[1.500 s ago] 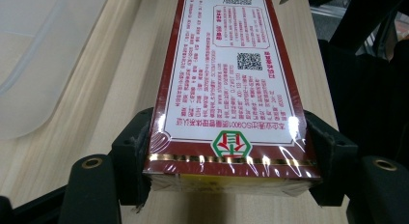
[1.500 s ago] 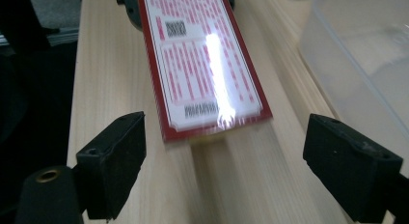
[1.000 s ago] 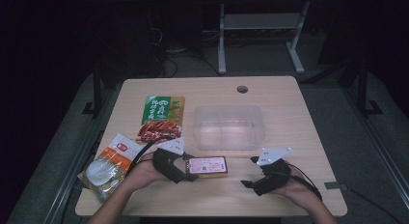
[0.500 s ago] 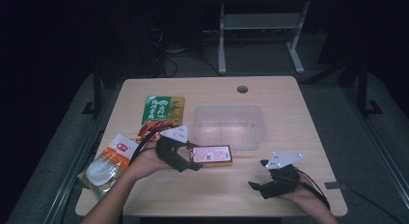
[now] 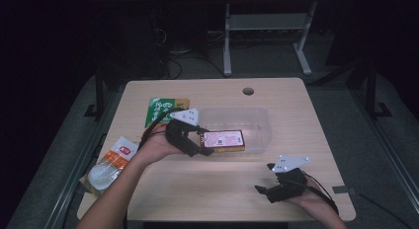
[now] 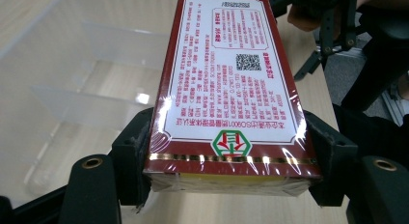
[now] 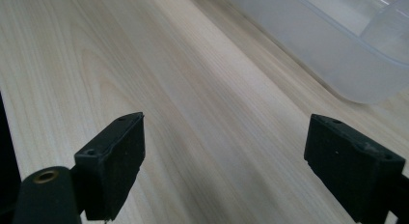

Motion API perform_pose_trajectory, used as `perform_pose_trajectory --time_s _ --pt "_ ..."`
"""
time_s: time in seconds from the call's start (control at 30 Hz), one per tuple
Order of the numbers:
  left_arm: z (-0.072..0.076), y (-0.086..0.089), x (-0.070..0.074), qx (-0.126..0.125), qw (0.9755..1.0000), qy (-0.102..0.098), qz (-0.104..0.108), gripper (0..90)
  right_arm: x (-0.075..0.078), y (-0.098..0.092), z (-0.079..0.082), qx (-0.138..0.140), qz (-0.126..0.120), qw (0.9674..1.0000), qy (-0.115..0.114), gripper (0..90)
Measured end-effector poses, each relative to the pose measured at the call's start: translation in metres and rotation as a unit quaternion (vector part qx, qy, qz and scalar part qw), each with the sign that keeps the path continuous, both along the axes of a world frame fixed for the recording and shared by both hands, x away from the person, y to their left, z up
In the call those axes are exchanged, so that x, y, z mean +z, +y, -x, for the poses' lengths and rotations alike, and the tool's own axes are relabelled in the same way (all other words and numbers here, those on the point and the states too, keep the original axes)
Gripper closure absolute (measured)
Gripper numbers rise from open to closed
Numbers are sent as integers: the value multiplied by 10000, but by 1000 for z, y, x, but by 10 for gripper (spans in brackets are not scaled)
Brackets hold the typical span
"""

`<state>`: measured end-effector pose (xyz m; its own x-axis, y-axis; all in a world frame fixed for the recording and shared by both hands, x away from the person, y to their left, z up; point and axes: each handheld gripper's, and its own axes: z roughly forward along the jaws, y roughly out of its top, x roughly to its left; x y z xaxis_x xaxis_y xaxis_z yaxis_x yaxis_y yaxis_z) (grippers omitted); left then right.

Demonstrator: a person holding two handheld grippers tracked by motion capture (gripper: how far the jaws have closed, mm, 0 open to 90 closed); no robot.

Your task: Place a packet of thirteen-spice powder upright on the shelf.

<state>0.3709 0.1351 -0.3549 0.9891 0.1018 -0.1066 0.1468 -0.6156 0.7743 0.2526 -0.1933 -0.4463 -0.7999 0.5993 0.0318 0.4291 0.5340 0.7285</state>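
My left gripper (image 5: pixel 202 145) is shut on a dark red wrapped box (image 5: pixel 223 140) with a white printed label. It holds the box in the air over the near wall of the clear plastic container (image 5: pixel 257 118). In the left gripper view the box (image 6: pixel 226 89) sits squeezed between both black pads, and the container (image 6: pixel 72 84) lies beneath it. Down at the front right of the table, my right gripper (image 5: pixel 267 187) rests low with its jaws wide apart. Nothing lies between them in the right gripper view (image 7: pixel 224 161), just bare wood, with the container's corner (image 7: pixel 337 55) ahead.
A green snack packet (image 5: pixel 160 110) lies at the back left of the wooden table (image 5: pixel 296 95). An orange-and-white packet (image 5: pixel 121 155) and a clear bag with a round white thing (image 5: pixel 101 174) sit at the left edge. A cable hole (image 5: pixel 248 91) is near the far edge.
The left gripper has lifted the red box off the table and carried it away from the front edge, over the clear container. The right gripper has shifted slightly to the right.
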Motion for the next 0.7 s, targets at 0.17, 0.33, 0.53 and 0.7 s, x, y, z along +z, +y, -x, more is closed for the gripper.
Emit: perform_pose_trajectory --time_s 0.17,0.33,0.53,0.7 --pt "-15 -10 8 -14 10000 22 -62 315 0 -1 0 -1 -7 10000 -8 139" --pt "-30 -20 11 -17 9999 -19 -136 315 0 -2 -1 -32 -13 10000 3 139" --pt "-48 -33 12 -51 9997 -2 -231 315 1 -3 -2 -47 -34 10000 -27 139" --pt "-61 -46 10 -74 9993 16 -353 315 1 -3 -2 -63 -52 10000 -24 139"
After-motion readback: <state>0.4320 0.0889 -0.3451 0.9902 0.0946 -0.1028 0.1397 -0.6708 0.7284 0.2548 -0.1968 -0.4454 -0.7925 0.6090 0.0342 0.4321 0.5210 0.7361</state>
